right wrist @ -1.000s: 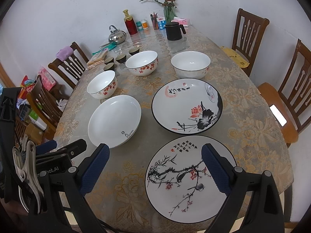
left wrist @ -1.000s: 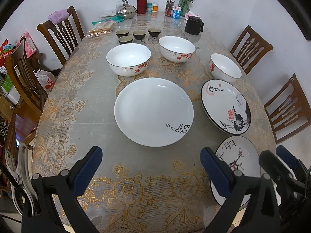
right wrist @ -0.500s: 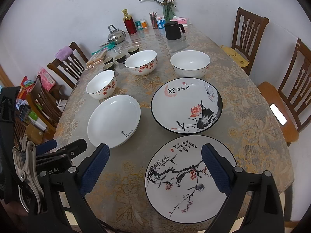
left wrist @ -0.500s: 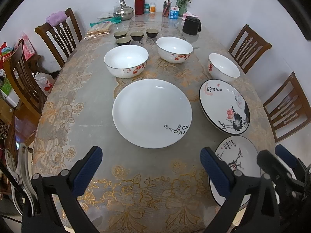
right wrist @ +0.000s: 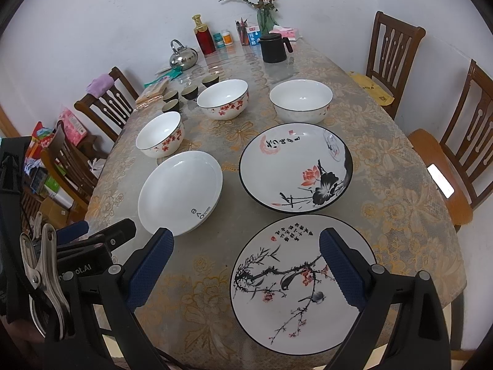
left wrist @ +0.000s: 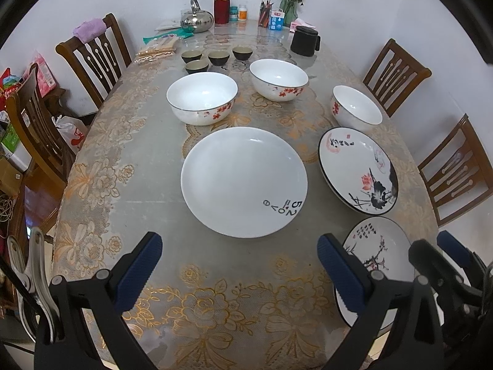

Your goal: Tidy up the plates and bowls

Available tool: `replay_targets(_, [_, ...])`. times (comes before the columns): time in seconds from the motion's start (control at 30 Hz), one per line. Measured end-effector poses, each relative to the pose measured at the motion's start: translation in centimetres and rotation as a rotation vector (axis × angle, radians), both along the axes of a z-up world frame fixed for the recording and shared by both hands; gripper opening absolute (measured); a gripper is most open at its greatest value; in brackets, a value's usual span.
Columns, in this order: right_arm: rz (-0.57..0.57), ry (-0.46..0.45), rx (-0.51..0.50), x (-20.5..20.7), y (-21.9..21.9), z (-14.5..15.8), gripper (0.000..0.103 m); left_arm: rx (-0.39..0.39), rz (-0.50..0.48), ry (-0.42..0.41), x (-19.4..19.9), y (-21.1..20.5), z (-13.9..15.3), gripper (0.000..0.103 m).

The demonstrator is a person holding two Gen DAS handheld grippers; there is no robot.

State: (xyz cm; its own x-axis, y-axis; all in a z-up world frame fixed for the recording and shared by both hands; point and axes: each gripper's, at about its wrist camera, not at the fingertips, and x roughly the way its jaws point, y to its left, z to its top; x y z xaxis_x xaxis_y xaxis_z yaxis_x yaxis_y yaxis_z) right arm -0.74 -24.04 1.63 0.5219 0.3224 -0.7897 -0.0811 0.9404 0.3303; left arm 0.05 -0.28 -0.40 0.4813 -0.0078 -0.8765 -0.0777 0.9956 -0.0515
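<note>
A plain white plate (left wrist: 243,180) (right wrist: 180,191) lies mid-table. To its right lie a lotus-painted plate (left wrist: 357,169) (right wrist: 295,166) and, nearer, a plum-branch plate (left wrist: 380,256) (right wrist: 289,280). Three white bowls with red blossoms stand behind: left bowl (left wrist: 201,97) (right wrist: 160,137), middle bowl (left wrist: 279,78) (right wrist: 222,98), right bowl (left wrist: 356,108) (right wrist: 301,100). My left gripper (left wrist: 238,273) hangs open over the near table edge, short of the white plate. My right gripper (right wrist: 246,268) is open above the plum-branch plate, holding nothing.
Several small dark cups (left wrist: 215,57), a steel kettle (left wrist: 196,20), a red bottle (left wrist: 222,7), a black mug (left wrist: 304,41), a vase and small packets crowd the far end. Wooden chairs (left wrist: 396,74) (right wrist: 394,46) stand on both sides of the lace-covered table (left wrist: 123,160).
Both views have crept slightly forward and the left one has dipped a little. Neither the dishes nor the jaws have moved.
</note>
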Motion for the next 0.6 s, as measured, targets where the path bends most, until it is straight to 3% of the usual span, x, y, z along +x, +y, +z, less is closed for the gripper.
replay_targets(0.6, [0.04,0.047,-0.009,1.8,1.6,-1.5,0.098,0.01,0.003,0.011,2.3,1.6,-1.0,0.102])
